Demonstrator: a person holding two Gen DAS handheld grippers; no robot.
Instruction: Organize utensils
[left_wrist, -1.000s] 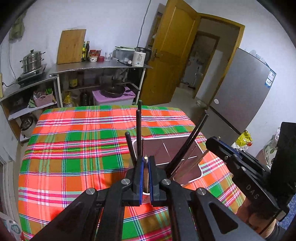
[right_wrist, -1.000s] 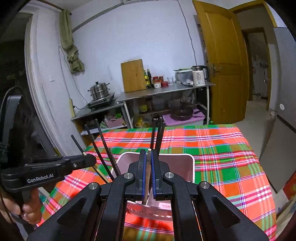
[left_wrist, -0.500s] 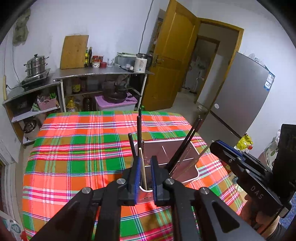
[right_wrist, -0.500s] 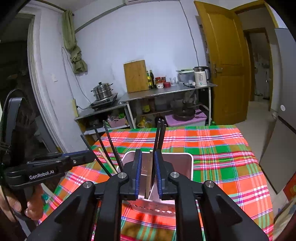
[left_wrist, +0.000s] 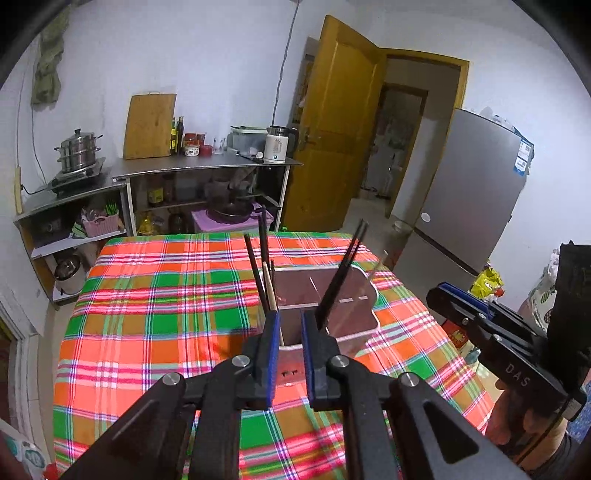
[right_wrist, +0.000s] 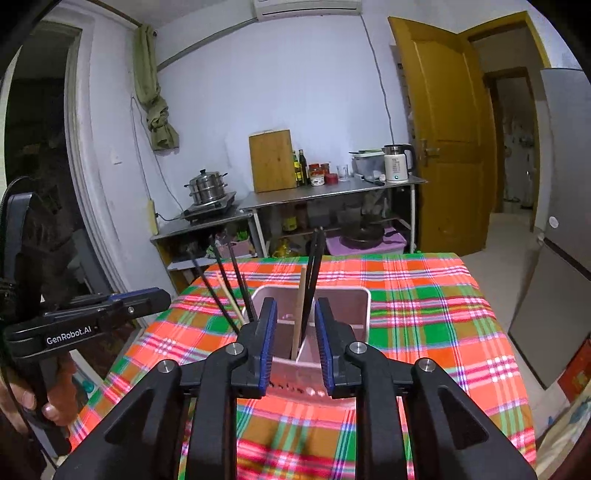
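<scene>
A pink divided utensil box (left_wrist: 364, 301) (right_wrist: 360, 295) stands on the plaid tablecloth. Black chopsticks (left_wrist: 341, 275) (right_wrist: 314, 280) and a wooden chopstick (left_wrist: 270, 291) (right_wrist: 300, 306) stand leaning inside it. My left gripper (left_wrist: 289, 321) is open above the box's near compartment, and the wooden chopstick stands free beside its left finger. My right gripper (right_wrist: 294, 314) is open above the box's near edge, with a wooden chopstick standing free between the fingers. Each gripper shows in the other's view, the right (left_wrist: 480, 317) and the left (right_wrist: 122, 302).
The table with the plaid cloth (left_wrist: 155, 295) (right_wrist: 424, 314) fills the foreground. A steel counter (left_wrist: 207, 166) with a pot, bottles, a kettle and a cutting board stands behind it. A yellow door (left_wrist: 340, 129) and a grey fridge (left_wrist: 472, 192) are at the right.
Both grippers opened and let go of their wooden chopsticks, which now stand in the box. Both grippers drew back and up a little.
</scene>
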